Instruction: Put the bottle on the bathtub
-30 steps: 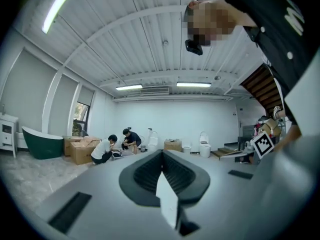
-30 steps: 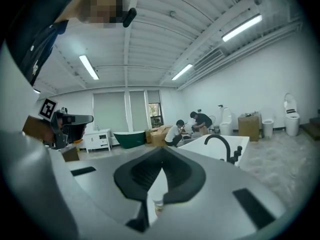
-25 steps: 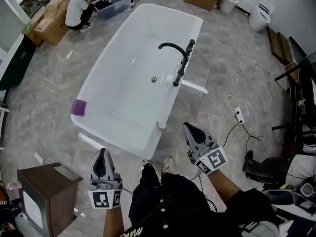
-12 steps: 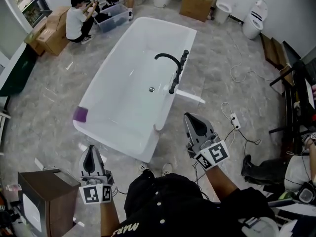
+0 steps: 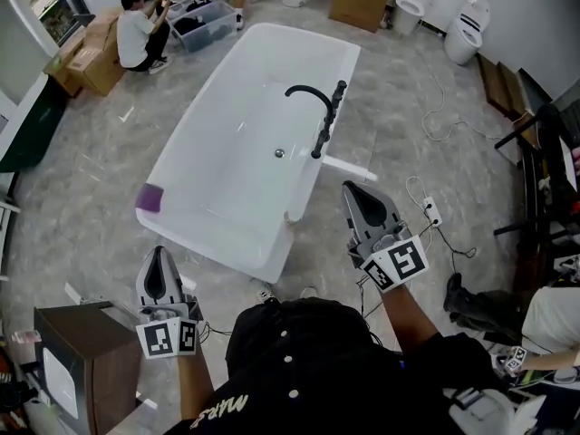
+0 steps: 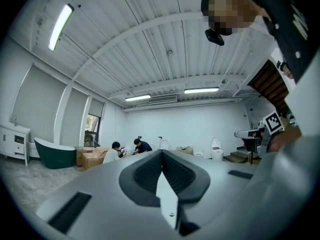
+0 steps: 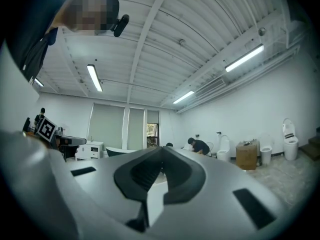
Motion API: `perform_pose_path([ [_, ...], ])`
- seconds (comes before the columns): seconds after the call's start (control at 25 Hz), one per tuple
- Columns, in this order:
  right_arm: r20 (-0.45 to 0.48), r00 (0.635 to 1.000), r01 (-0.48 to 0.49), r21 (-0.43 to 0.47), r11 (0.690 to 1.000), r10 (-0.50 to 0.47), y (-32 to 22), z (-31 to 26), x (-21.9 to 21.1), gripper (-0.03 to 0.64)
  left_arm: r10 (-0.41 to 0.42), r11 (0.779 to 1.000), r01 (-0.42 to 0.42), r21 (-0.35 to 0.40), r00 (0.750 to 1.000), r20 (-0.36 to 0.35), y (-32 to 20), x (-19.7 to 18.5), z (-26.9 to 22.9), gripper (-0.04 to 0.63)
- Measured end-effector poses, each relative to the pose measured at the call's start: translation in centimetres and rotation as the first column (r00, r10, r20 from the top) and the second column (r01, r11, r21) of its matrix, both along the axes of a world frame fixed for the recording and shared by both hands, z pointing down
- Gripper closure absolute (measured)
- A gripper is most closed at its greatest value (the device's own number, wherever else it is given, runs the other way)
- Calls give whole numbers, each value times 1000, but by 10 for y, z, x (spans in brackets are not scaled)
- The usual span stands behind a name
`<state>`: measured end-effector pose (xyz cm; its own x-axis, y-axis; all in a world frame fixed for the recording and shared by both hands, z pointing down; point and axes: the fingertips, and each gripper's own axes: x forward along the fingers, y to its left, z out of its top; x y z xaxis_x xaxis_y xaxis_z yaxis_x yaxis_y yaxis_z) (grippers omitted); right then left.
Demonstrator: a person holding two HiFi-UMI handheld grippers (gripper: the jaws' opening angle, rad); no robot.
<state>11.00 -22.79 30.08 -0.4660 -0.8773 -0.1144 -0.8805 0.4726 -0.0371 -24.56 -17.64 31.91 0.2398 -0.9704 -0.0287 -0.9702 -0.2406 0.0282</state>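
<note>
The white bathtub (image 5: 181, 166) stands on the grey floor ahead of me in the head view. A black faucet (image 5: 319, 116) rises at its right side. On the near right rim stands a small white upright thing (image 5: 292, 216) that may be the bottle; I cannot tell for sure. A purple block (image 5: 149, 197) sits on the left rim. My left gripper (image 5: 161, 259) (image 6: 161, 154) is shut and empty, short of the tub's near corner. My right gripper (image 5: 352, 193) (image 7: 161, 151) is shut and empty, right of the white thing.
A brown cabinet (image 5: 77, 352) stands at my lower left. Cables and a power strip (image 5: 433, 211) lie on the floor to the right. People (image 5: 136, 34) crouch by cardboard boxes at the back left. Toilets (image 5: 464, 30) line the back wall. A dark green tub (image 5: 32, 125) is at the far left.
The view has shifted a little toward the tub. My left gripper has drifted left and my right gripper sits higher, nearer the tub's right rim. Both stay shut and empty.
</note>
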Motion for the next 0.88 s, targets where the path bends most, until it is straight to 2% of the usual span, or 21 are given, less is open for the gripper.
perform_pose_path([
  [0.32, -27, 998, -55, -5, 998, 55, 0, 4, 8, 615, -17, 1000, 18, -9, 1000, 16, -2, -14, 3, 586],
  [0.64, -39, 996, -81, 2, 997, 81, -6, 1, 11, 615, -9, 1000, 9, -5, 1000, 8, -8, -8, 4, 586],
  [0.88, -46, 997, -62, -1, 998, 61, -7, 1, 6, 615, -5, 1000, 5, -2, 1000, 11, -6, -7, 2, 586],
])
